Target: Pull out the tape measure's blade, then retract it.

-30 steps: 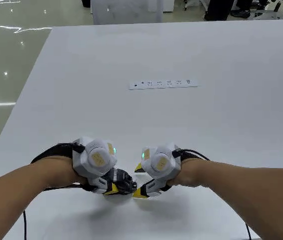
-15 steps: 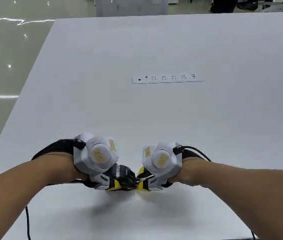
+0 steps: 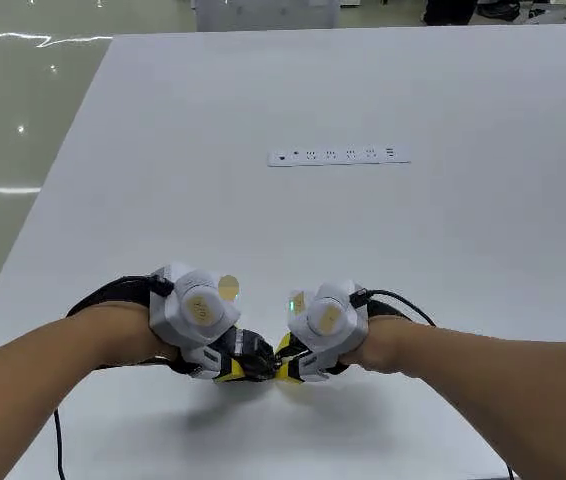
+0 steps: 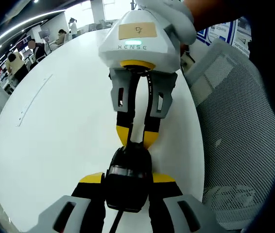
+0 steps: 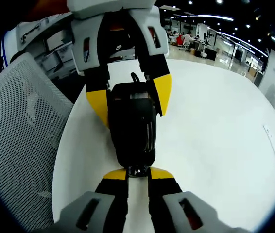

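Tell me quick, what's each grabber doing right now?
Left gripper: closed, holding the black tape measure.
Right gripper: closed, pinching the same tape measure's front end.

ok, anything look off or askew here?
Nothing stands out. The left gripper clamps the black tape measure squarely, and the right gripper pinches its front end. The power strip lies flat on the white table.

1. Your tabletop point(image 3: 413, 250) looks smooth, matt white.
2. Your tape measure point(image 5: 132, 126) has a black plastic case, faintly glossy.
3. The shells of your left hand-held gripper point(image 4: 128, 178) and right hand-held gripper point(image 5: 137, 173) are smooth white plastic.
4. Far left, the floor point(image 3: 13, 100) shines glossy.
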A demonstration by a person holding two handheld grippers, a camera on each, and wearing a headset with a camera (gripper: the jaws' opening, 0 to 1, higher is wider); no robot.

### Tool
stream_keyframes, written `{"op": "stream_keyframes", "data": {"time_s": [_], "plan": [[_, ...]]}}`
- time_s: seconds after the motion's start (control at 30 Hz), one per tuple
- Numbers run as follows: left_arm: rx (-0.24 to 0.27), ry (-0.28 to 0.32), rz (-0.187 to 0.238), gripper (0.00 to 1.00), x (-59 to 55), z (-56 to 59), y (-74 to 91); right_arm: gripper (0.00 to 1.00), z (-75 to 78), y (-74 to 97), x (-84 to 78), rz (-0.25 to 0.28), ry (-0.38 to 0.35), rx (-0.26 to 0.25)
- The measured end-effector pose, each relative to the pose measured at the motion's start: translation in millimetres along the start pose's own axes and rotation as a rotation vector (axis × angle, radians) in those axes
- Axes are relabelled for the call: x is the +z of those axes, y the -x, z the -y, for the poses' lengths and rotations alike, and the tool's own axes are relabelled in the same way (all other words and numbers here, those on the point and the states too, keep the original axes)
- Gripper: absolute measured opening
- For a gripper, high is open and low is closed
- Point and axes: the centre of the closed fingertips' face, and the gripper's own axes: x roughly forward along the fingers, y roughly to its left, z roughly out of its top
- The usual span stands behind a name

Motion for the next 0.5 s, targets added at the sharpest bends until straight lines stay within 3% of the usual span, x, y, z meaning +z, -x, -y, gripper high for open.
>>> {"op": "stream_keyframes", "data": {"time_s": [0.5], "plan": [[0.009, 0.004, 0.002, 0.31, -0.2, 0.6, -0.4, 0.13, -0.6, 1.4, -0.8, 0.016, -0.013, -0.004]]}}
